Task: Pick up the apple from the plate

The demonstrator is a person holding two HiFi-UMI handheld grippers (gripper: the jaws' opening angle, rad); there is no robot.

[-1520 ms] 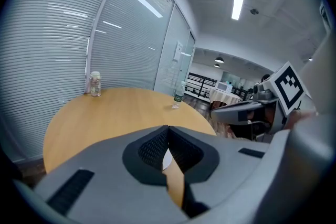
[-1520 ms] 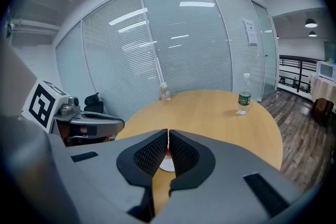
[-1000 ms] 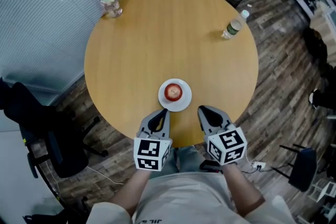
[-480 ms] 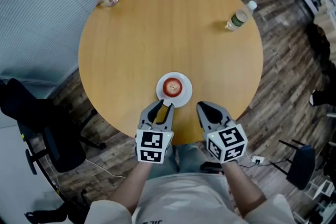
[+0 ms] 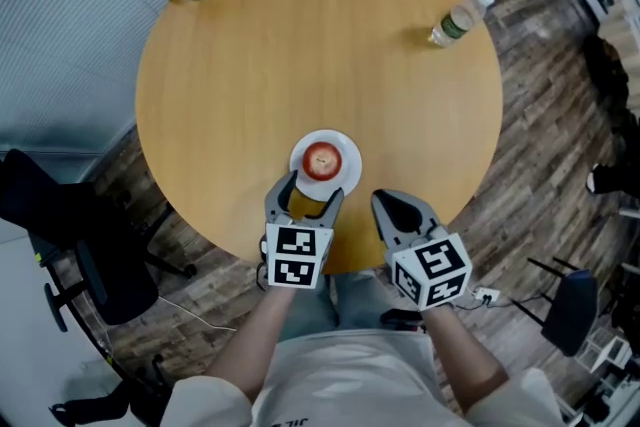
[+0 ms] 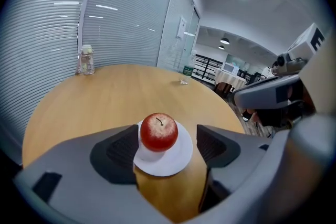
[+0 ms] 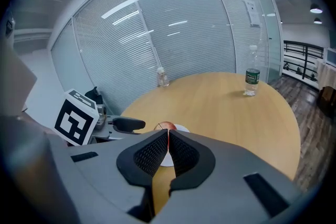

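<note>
Apple (image 5: 322, 159): on the plate (image 5: 346, 177), near the table (image 5: 320, 35) edge closest to the person.

Left gripper (image 5: 310, 188): jaws opening, pads clear of the apple. Tips at the plate's near rim. The apple is apparently just ahead of them rather than between them.

Right gripper (image 5: 390, 205): jaws closed together, empty, just right of the plate.

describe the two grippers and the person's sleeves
The left gripper and right gripper have grey moulded plastic jaws, black textured pads and a white cube with black square markers each. The sleeves are pale beige.
</note>
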